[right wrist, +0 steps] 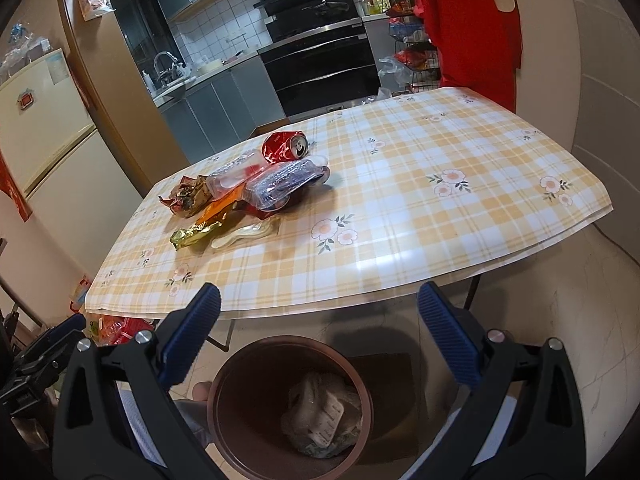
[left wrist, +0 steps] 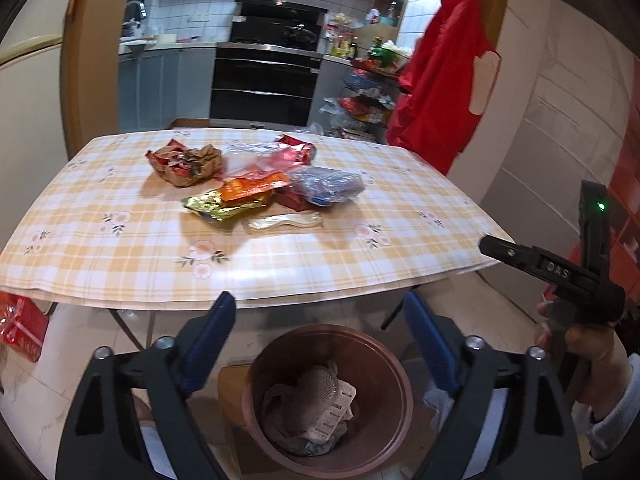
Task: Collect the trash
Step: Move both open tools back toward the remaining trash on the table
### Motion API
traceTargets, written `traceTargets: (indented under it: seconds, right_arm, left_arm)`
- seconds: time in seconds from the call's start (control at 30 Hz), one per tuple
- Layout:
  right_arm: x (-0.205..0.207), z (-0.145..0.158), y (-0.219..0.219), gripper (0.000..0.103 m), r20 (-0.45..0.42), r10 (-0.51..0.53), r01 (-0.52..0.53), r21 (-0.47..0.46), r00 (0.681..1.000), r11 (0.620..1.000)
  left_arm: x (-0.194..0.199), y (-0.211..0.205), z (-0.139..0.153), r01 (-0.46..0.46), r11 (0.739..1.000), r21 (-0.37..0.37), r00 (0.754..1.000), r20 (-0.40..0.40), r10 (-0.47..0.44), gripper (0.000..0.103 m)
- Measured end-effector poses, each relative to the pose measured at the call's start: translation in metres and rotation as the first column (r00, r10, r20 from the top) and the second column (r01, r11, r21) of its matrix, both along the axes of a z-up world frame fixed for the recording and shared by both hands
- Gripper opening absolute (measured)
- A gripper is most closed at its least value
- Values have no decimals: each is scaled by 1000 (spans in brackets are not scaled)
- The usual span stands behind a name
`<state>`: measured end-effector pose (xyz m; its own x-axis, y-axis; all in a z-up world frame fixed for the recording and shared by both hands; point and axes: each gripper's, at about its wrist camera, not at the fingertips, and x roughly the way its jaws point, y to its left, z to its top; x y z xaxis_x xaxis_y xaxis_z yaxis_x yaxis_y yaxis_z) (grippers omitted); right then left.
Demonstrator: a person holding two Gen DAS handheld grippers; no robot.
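A pile of trash lies on the checked table [left wrist: 120, 256]: a crumpled brown wrapper [left wrist: 186, 162], a gold foil packet [left wrist: 216, 206], a crushed clear bottle [left wrist: 326, 186] and a dented red can [right wrist: 285, 146]. Below the table's near edge stands a brown bin [left wrist: 256, 364] on the floor, holding whitish crumpled waste. My left gripper [left wrist: 319, 300] hangs above the bin, open and empty. My right gripper [right wrist: 319, 296] hovers over the same bin [right wrist: 224, 376], also open with nothing between its blue pads [right wrist: 448, 332].
A hand [left wrist: 580, 352] grips the right tool's black body at the right of the left wrist view. A red garment [left wrist: 440, 80] hangs by the table's far right corner. A red box [left wrist: 20, 330] sits on the floor at the left. A fridge [right wrist: 40, 120] stands beyond the table's left end.
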<state>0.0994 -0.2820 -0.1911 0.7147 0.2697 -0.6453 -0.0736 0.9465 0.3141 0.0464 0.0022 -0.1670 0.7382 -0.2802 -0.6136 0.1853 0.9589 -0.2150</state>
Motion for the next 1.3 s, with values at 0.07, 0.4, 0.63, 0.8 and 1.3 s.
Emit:
traceTargets:
  seconds: [0.07,0.4,0.63,0.8,1.3]
  right_arm:
    - [0,0,2,97,1,5,-5,-6,1000,1000]
    - [6,-5,8,97,-19,18,-18,-23,1000,1000]
    - [16,-11,13,97,-49,25,-26,-22,998,999]
    - [24,-15,19,97,-61,27,-31,-75,998,997]
    - [92,-23,22,98,-123,38,-43,-42,992,998]
  left_arm:
    - [0,5,1,-21,1000,0,1000,-2,21,90]
    - [8,25,-4,-100,995,10,995,-17,100,93]
    - [17,30,-14,-102,995,17,994,-44,102,93]
    - [27,31,-23,-94,995,31,993,-72,96,93]
    - [81,50,-27,-120,992,48,987,-104,125,93]
